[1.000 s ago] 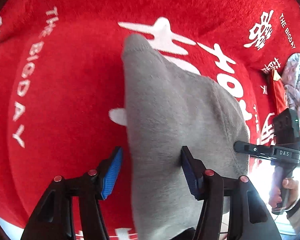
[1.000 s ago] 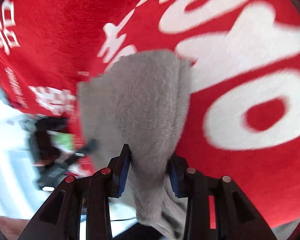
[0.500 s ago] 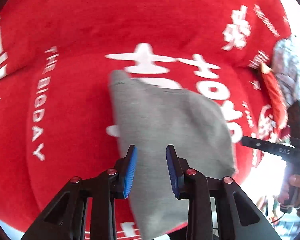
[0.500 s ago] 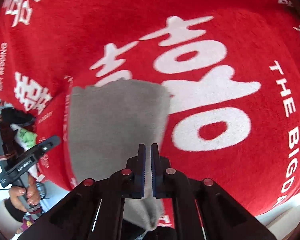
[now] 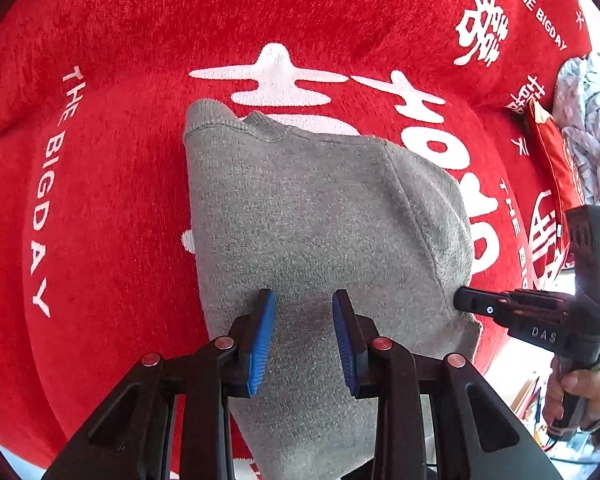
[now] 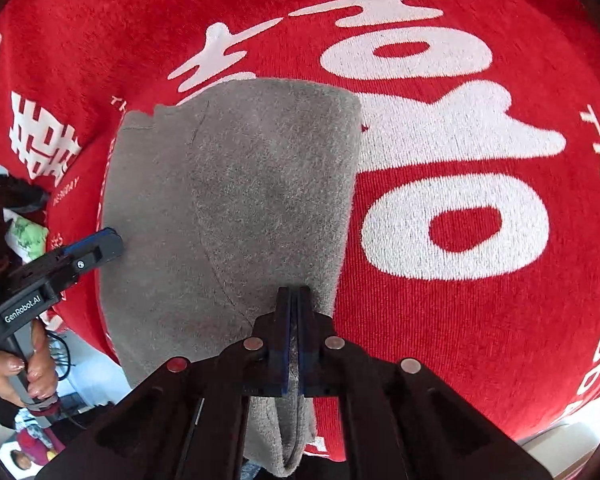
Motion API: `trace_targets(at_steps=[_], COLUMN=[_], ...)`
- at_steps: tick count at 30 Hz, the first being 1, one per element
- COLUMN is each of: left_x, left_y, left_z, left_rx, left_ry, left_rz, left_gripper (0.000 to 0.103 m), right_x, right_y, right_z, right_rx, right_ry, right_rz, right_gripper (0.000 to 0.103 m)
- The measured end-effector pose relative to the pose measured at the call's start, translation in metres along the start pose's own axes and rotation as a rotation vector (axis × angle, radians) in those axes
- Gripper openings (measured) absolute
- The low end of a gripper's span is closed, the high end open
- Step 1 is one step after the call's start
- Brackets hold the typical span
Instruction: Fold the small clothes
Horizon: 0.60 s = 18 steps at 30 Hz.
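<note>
Grey knit garment (image 5: pixel 312 216) lies folded on the red cloth (image 5: pixel 112 200) that covers the desk, near its front edge, with part of the fabric hanging off that edge below both cameras. Half a second ago the left hand-held gripper (image 5: pixel 303 334) had its blue pads closer together over the cloth; now they stand spread apart above the garment with nothing between them, so it has let go. The right hand-held gripper (image 6: pixel 294 334) has stayed pressed together, as it was half a second ago. A fold of grey fabric runs under and past its tips, but I cannot tell whether any cloth is pinched between the pads. A second ago that fold was bunched and lifted between wider jaws; it now lies flatter and the garment reads as a neater rectangle. My judgement is that one fold has just been laid down, and the overhanging part remains to be dealt with.
</note>
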State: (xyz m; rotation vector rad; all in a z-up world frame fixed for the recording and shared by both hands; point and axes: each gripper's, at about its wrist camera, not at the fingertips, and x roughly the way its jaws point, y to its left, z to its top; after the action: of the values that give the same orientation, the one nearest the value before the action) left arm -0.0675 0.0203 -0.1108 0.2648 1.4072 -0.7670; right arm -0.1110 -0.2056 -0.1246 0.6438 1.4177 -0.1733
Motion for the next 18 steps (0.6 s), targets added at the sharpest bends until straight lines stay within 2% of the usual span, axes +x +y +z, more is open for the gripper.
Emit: trace_targets(at_steps=[4, 14, 18], left_x=[-0.004, -0.013, -0.017], left_y=[0.000, -0.001, -0.001], left_z=[-0.001, -0.013, -0.017], left_rx=[-0.031, -0.060, -0.066], left_ry=[0.008, 0.047, 0.064], left_rz=[0.000, 0.030, 0.051], left_gripper=[0.033, 0.033, 0.033], right_x=[-0.003, -0.007, -0.021], right_y=[0.006, 0.010, 0.017], right_z=[-0.005, -0.005, -0.009], right_rx=[-0.018, 0.021, 0.024], right_ry=[0.013, 0.050, 0.014], right_rz=[-0.047, -0.098, -0.100], right_gripper=[0.000, 0.001, 0.002])
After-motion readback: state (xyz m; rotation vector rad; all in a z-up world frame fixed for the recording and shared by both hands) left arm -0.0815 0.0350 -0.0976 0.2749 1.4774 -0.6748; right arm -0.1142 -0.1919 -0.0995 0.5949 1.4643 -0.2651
